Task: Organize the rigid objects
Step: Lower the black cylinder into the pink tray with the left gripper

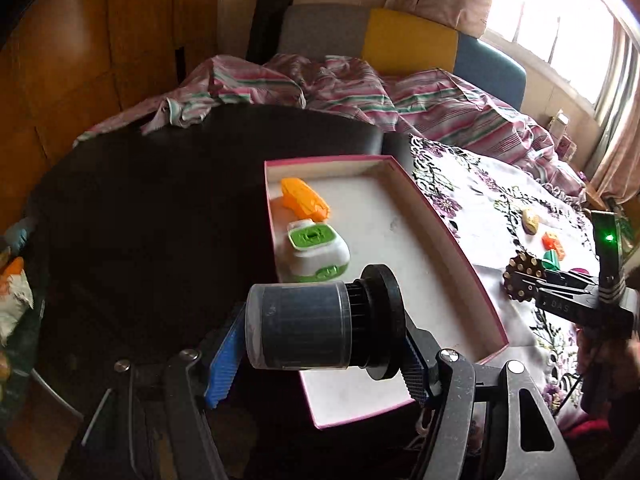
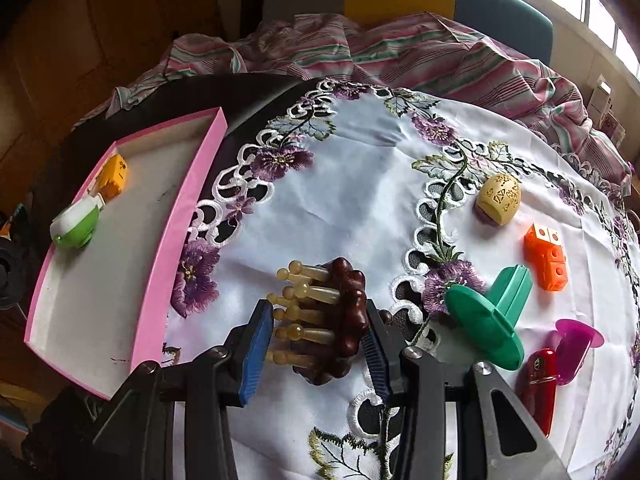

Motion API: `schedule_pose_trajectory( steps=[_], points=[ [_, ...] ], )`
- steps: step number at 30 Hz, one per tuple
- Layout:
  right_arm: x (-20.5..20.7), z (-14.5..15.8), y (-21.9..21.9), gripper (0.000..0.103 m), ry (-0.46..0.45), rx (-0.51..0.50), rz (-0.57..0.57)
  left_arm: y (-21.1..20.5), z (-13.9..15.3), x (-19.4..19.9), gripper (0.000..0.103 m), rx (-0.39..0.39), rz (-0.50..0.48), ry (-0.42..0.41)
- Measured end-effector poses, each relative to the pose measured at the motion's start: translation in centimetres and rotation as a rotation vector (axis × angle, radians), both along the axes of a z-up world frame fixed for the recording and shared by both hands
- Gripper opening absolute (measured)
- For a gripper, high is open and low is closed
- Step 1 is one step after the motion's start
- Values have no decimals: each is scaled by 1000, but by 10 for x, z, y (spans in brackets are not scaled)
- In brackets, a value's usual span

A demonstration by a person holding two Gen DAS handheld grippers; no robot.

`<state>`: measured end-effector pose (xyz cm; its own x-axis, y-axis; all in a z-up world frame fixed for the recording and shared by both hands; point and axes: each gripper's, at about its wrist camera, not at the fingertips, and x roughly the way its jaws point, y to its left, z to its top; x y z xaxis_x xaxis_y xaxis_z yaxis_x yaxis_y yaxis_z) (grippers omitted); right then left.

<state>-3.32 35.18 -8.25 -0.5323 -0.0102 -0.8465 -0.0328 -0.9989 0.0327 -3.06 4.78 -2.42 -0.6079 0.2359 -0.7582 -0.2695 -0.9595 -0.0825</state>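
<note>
Pink box (image 1: 452, 240) lies below my loads; left gripper (image 1: 316, 354) pinches the black spool (image 1: 320, 326), right gripper (image 2: 316, 350) the pegged massager (image 2: 320, 316) — next, lower, release inside.

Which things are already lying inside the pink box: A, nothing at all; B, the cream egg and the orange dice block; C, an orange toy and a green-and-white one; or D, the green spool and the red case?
C: the left wrist view shows the orange toy and the green-and-white one lying inside the pink box.
</note>
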Motion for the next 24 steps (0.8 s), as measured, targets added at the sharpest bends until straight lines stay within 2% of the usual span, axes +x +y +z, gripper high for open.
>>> schedule_pose_trajectory(
  steps=[6, 12, 24],
  points=[
    [-2, -1, 2, 44, -6, -9, -10, 12, 16, 5, 69, -88, -2, 100],
    [-2, -1, 2, 44, -7, -12, -13, 26, 22, 2, 69, -139, -32, 139],
    [-3, -1, 3, 44, -10, -8, -8, 55, 29, -5, 69, -181, -90, 188]
  ],
)
